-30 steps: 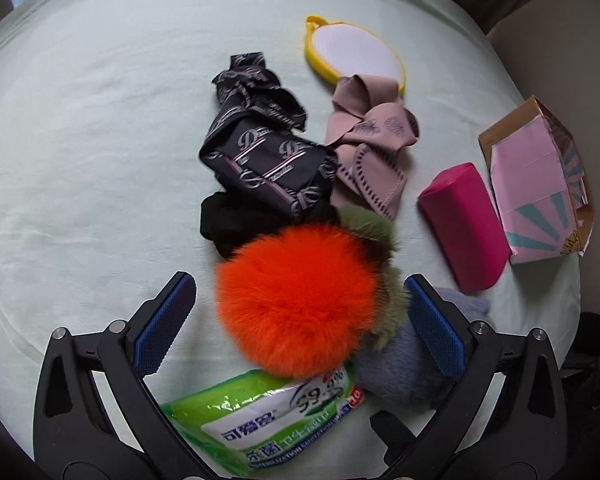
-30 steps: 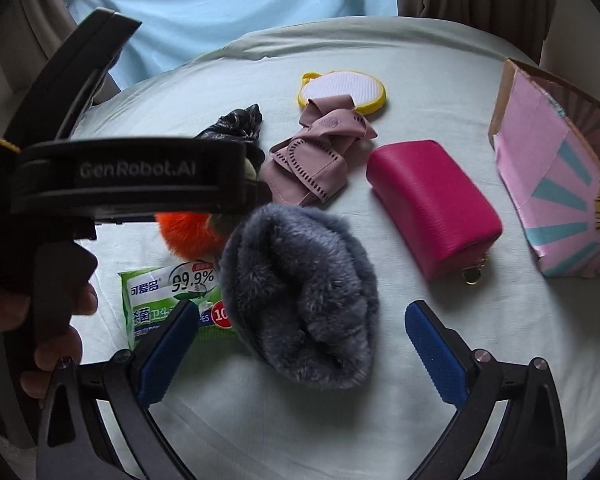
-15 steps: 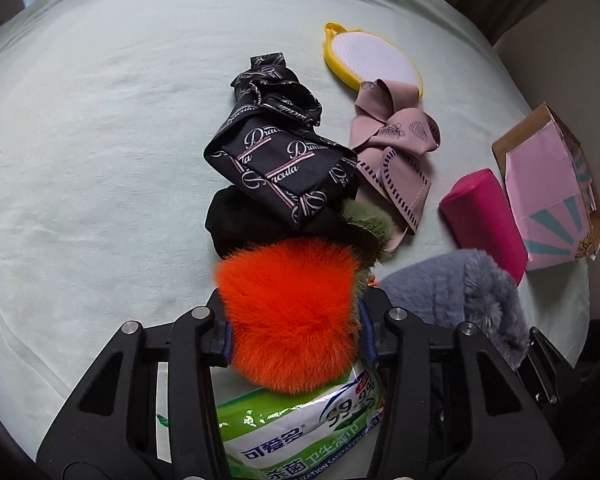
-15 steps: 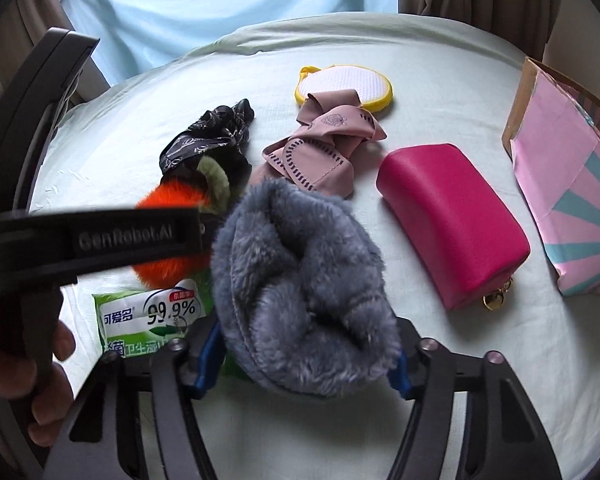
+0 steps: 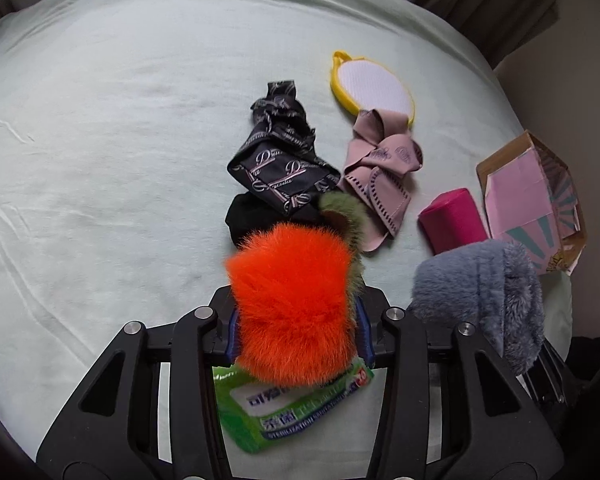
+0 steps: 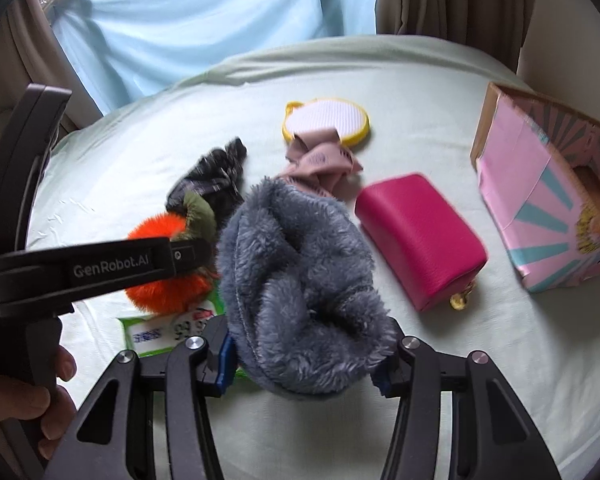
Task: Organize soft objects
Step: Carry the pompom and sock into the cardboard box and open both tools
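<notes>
We take the magenta pouch point(image 6: 420, 238) on the pale green bedsheet point(image 5: 100, 160) as our landmark. Our left gripper point(image 5: 296, 330) has just closed its jaws on the orange pompom point(image 5: 292, 304), which sits pinched between the blue pads, well to the left of the pouch and above a green wipes packet point(image 5: 284, 412). Our right gripper point(image 6: 304, 354) has likewise just closed, and it clamps the grey fleece piece point(image 6: 296, 280), bunched up just left of the pouch. Beyond the pouch lie a pink folded cloth point(image 5: 384, 172) and a yellow-rimmed round pad point(image 5: 374, 88), with a black printed cloth point(image 5: 280, 160) further left. To the pouch's right stands a pink cardboard box point(image 6: 540, 192).
</notes>
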Demonstrator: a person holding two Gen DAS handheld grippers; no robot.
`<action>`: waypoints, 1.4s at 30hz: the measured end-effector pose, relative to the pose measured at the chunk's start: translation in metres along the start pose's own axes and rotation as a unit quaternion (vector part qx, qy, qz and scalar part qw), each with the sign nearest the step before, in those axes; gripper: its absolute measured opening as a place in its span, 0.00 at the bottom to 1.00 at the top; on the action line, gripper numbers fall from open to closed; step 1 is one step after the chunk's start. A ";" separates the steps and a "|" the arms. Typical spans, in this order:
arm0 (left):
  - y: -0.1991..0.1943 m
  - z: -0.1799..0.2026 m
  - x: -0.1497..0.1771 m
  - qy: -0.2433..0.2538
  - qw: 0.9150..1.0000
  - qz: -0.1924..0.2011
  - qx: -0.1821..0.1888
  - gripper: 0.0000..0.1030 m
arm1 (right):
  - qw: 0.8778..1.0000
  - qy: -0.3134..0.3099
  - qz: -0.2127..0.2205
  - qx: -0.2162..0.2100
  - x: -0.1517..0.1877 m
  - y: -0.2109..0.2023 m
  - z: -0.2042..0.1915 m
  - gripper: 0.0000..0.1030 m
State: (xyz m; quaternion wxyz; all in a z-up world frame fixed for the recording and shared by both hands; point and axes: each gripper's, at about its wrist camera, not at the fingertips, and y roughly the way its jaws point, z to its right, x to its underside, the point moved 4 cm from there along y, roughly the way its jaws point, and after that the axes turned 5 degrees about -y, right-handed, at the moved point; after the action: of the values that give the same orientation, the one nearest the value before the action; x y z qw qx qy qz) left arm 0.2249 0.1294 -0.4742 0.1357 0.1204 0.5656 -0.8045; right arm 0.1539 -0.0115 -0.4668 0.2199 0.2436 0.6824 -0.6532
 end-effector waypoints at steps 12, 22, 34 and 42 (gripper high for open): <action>-0.105 0.044 -0.029 0.000 0.999 0.047 0.009 0.37 | 0.999 0.016 0.035 0.002 -0.055 -0.089 0.024 0.47; -0.185 0.139 -0.057 -0.008 0.994 0.110 0.001 0.37 | 0.998 0.011 0.066 -0.019 -0.107 -0.180 0.093 0.47; -0.145 0.307 -0.065 -0.031 0.994 0.105 0.024 0.37 | 1.000 0.000 0.030 -0.001 -0.139 -0.210 0.258 0.47; -0.054 0.385 -0.070 -0.005 0.999 0.044 0.028 0.37 | 0.999 0.009 -0.041 0.016 -0.139 -0.162 0.340 0.47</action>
State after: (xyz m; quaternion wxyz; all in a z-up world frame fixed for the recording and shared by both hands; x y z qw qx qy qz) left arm 0.2554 -0.2103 -0.2753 0.1701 0.1448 0.5361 -0.8141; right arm 0.1567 -0.3614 -0.2710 0.1830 0.2244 0.6832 -0.6704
